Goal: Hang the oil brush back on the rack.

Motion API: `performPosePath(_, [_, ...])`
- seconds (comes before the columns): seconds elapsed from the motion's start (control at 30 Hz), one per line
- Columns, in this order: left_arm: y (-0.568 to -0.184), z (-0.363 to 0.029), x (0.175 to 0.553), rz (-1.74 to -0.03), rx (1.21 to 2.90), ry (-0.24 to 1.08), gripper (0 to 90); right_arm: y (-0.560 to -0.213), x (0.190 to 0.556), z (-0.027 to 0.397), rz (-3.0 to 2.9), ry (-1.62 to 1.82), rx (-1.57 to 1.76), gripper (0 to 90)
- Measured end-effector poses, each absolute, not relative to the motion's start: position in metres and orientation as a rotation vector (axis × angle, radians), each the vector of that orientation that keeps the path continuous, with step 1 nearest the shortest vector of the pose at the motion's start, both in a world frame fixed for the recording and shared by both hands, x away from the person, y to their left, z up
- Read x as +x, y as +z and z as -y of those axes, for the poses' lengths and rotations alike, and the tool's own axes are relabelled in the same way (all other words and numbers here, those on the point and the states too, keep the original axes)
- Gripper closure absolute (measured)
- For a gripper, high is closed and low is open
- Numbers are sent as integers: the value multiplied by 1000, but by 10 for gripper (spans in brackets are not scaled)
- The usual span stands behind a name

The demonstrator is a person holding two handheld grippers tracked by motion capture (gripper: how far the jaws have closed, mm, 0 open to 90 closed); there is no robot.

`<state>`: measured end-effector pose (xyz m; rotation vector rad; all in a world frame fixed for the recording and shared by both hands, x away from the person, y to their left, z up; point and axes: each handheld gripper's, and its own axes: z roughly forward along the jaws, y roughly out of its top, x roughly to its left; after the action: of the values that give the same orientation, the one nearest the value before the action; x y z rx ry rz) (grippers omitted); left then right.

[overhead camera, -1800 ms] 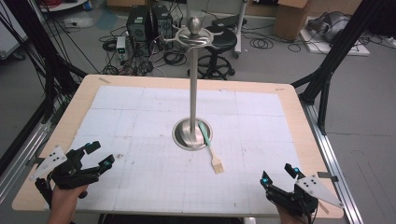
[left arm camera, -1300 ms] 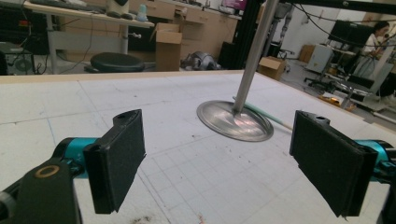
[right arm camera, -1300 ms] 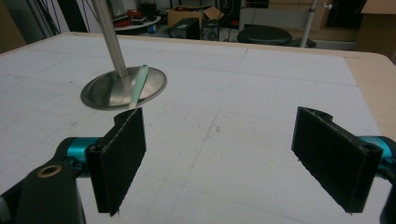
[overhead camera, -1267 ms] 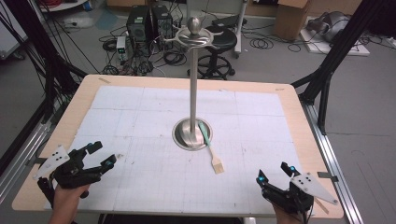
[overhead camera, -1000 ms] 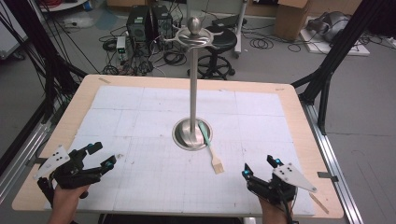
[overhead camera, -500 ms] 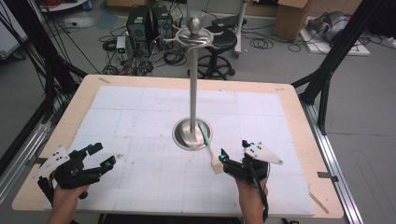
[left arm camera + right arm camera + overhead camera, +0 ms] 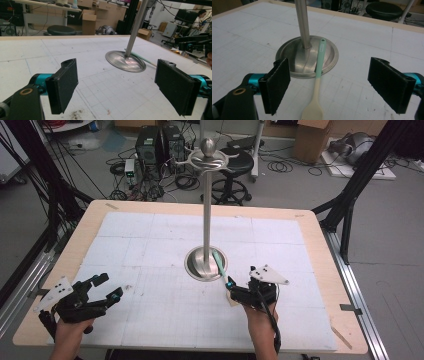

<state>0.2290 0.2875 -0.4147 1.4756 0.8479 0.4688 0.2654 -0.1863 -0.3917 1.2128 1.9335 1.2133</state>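
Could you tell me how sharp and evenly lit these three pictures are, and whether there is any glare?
High view: even light, soft focus, the right gripper rather blurred. Left gripper view: black jaws near and soft, a pinkish glare patch on the steel stand base. Right gripper view: the spatula reads clearly, faint streaked reflections on the base, no hard shadows.

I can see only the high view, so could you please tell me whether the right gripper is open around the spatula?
Observer: Yes. In the right gripper view the right gripper is open, its jaws wide on either side of the spatula and not touching it.
Operator: Thank you. Which end of it faces the gripper?
Observer: The cream head, which lies on the white mat. The far end of the mint handle rests on the steel base of the stand.
Operator: And the left gripper?
Observer: The left gripper view shows the left gripper open, nothing between its jaws, facing that base.
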Motion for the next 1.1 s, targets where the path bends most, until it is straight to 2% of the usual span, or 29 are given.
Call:
performPosePath(0.27, [-416, -286, 231, -843, 1484, 459, 191, -399, 274, 184, -1958, 1178, 1260, 175])
performPosePath(0.5, [-415, -286, 229, -845, 1486, 464, 192, -410, 286, 178, -1990, 1141, 1290, 246])
performPosePath(0.73, [-416, -286, 229, -851, 1491, 458, 193, -421, 296, 176, -2040, 1115, 1307, 412])
performPosePath(1.1, [-416, -283, 228, -845, 1503, 452, 195, -439, 315, 163, -2159, 1035, 1360, 563])
